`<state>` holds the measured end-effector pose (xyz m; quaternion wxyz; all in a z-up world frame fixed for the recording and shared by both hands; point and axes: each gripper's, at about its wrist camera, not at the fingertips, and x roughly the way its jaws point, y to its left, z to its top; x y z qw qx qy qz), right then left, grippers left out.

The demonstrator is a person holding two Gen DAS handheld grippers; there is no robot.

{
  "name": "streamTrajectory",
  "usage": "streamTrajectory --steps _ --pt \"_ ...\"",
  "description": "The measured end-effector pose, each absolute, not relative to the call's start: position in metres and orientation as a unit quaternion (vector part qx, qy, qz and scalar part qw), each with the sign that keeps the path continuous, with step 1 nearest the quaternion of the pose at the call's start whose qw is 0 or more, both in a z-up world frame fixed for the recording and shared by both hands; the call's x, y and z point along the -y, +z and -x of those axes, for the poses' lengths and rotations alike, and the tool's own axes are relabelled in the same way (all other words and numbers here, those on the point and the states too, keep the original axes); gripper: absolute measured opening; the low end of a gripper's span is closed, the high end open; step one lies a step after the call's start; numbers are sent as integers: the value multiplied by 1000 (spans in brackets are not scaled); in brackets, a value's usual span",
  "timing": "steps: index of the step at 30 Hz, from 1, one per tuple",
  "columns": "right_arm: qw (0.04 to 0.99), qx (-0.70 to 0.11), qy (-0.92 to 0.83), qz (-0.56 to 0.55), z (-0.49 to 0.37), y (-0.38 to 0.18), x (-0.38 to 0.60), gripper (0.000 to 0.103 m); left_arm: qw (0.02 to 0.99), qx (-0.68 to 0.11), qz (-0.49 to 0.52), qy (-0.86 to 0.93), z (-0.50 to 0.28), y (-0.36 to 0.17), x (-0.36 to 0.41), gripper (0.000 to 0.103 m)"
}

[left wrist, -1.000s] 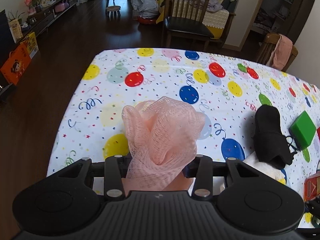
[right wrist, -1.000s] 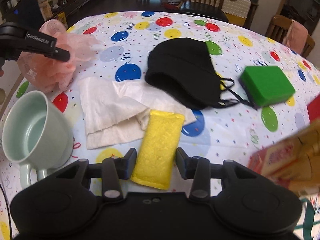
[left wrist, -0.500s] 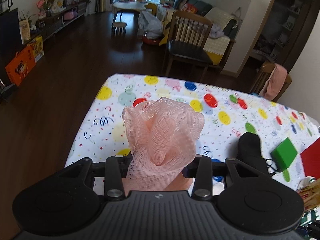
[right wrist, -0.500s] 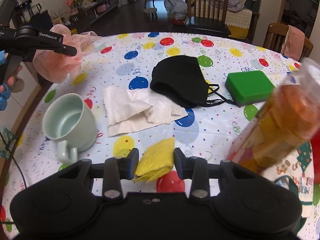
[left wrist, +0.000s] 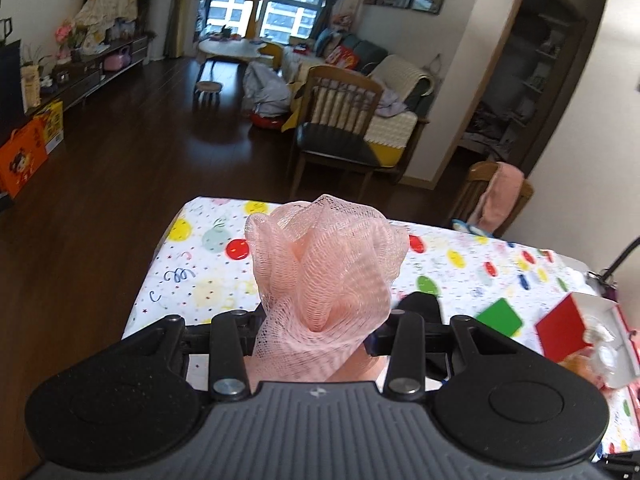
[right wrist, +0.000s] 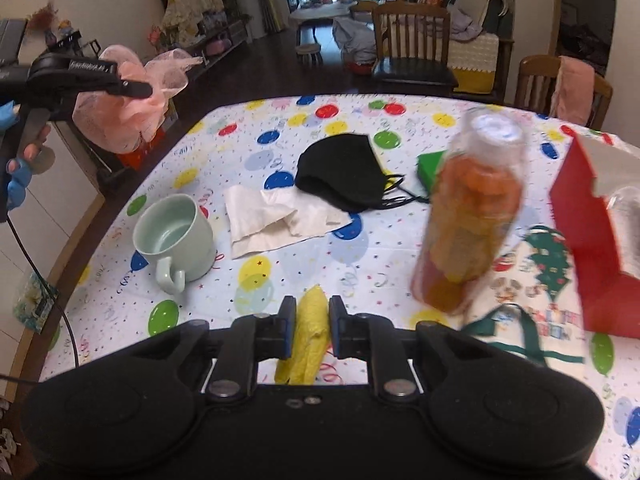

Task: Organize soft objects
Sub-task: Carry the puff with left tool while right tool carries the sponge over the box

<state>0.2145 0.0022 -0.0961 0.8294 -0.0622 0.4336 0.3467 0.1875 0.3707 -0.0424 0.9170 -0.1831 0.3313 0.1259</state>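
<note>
- Both grippers have lifted higher since a second ago, each carrying its catch.
- Left gripper (left wrist: 320, 320): jaws clamped on the pink loofah (left wrist: 326, 276), off the desk's left edge.
- Right gripper (right wrist: 312, 328): jaws squeezing the yellow sponge (right wrist: 310, 332), above the near edge.
- Left to sort: black mask (right wrist: 344, 176), white cloth (right wrist: 276, 216), green sponge (left wrist: 500, 316), mid-desk (right wrist: 360, 256).

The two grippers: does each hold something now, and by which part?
The left gripper pinches the pink mesh puff at its lower bunched part. The right gripper squeezes the yellow sponge across its middle, folding it.
</note>
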Motion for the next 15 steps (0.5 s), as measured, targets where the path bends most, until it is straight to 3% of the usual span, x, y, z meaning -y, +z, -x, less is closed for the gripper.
streamTrajectory --steps 15 --pt "871 -383 305 40 -235 -30 104 16 926 -337 167 39 -157 22 -272 40"
